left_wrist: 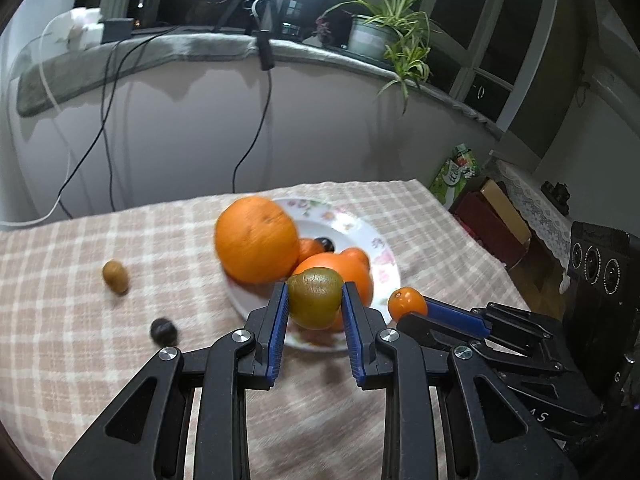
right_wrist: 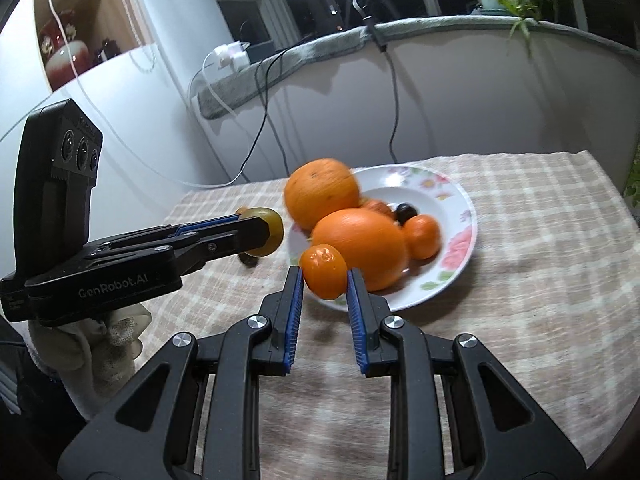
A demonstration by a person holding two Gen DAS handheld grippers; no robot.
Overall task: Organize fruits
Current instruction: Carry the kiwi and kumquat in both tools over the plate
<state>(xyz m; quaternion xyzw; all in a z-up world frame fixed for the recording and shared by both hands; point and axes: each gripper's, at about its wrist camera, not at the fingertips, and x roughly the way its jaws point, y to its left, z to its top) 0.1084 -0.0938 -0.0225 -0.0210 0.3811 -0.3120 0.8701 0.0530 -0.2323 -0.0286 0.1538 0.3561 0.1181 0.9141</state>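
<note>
A floral white plate [left_wrist: 362,232] [right_wrist: 460,216] on the checked tablecloth holds two big oranges [left_wrist: 256,238] [right_wrist: 360,248], small orange fruits and a dark plum [right_wrist: 406,212]. My left gripper [left_wrist: 315,298] is shut on a green-brown kiwi [left_wrist: 314,296] above the plate's near rim; it also shows in the right wrist view [right_wrist: 272,230]. My right gripper [right_wrist: 323,276] is shut on a small tangerine [right_wrist: 323,270] [left_wrist: 406,302] beside the plate's near edge. A kiwi [left_wrist: 115,277] and a dark plum [left_wrist: 163,330] lie on the cloth to the left.
The table [right_wrist: 540,260] stands against a white wall with hanging cables [left_wrist: 256,120]. A windowsill holds a potted plant [left_wrist: 384,28]. Boxes [left_wrist: 492,216] and a lace-covered stand sit right of the table.
</note>
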